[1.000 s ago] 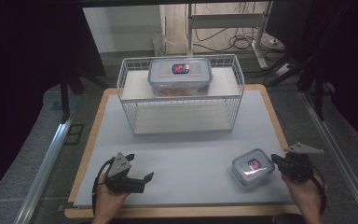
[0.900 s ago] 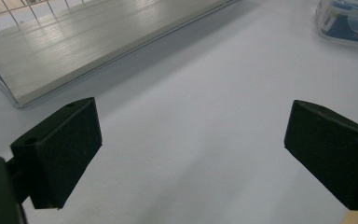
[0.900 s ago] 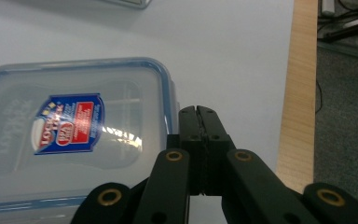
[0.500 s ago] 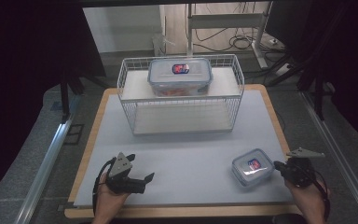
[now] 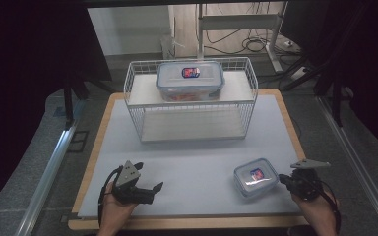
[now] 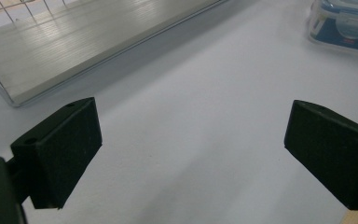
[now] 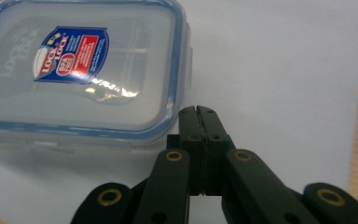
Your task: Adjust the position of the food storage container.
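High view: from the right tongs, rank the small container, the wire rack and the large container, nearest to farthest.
From the right tongs, shut at the table's near right:
1. Small container, just to their left on the white mat.
2. Wire rack, across the mat toward the far side.
3. Large container, on the rack's top shelf, farthest back.

we see a pale grey mat (image 5: 197,162) lying on a wooden table (image 5: 92,167) whose light edge frames it on three sides, and the room around it is dark, with most of the light falling on the tabletop and a bright wall panel (image 5: 128,29) behind. beyond the table stands a metal desk frame (image 5: 236,22) with cables (image 5: 256,44) trailing on the floor, and grey carpet (image 5: 34,147) with a metal rail (image 5: 49,172) runs along the left.
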`<action>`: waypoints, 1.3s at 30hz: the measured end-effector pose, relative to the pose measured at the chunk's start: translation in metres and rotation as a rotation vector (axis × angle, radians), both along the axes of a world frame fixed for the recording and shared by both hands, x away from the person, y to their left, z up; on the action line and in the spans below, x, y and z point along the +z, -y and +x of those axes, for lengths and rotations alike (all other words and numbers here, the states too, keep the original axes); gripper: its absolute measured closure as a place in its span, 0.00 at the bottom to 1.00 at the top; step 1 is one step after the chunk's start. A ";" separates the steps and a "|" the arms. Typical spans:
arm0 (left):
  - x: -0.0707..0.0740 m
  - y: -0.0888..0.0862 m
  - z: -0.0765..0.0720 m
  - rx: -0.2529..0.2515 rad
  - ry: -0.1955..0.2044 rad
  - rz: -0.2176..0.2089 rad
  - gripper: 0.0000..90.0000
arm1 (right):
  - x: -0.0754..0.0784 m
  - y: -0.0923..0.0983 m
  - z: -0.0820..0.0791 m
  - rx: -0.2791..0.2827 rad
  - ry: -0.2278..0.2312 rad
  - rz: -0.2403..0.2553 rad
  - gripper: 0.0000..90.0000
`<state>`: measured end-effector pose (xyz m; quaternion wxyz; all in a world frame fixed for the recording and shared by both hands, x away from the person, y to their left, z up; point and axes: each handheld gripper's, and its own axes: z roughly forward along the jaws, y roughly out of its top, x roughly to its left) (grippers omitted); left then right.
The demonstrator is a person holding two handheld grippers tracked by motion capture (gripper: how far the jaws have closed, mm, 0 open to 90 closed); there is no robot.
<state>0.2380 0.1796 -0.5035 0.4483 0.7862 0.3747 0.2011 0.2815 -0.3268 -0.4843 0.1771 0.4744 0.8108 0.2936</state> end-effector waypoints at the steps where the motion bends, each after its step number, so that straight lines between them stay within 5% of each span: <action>1: 0.000 0.000 0.000 0.000 0.000 0.001 0.04 | 0.000 -0.003 -0.001 0.010 -0.009 0.012 0.99; 27: -0.005 0.005 0.003 -0.022 -0.032 0.014 0.05 | -0.010 -0.081 0.000 0.235 -0.078 0.082 0.99; 39: -0.005 0.007 0.003 -0.027 -0.037 0.016 0.05 | -0.016 -0.116 0.004 0.318 -0.081 0.063 0.99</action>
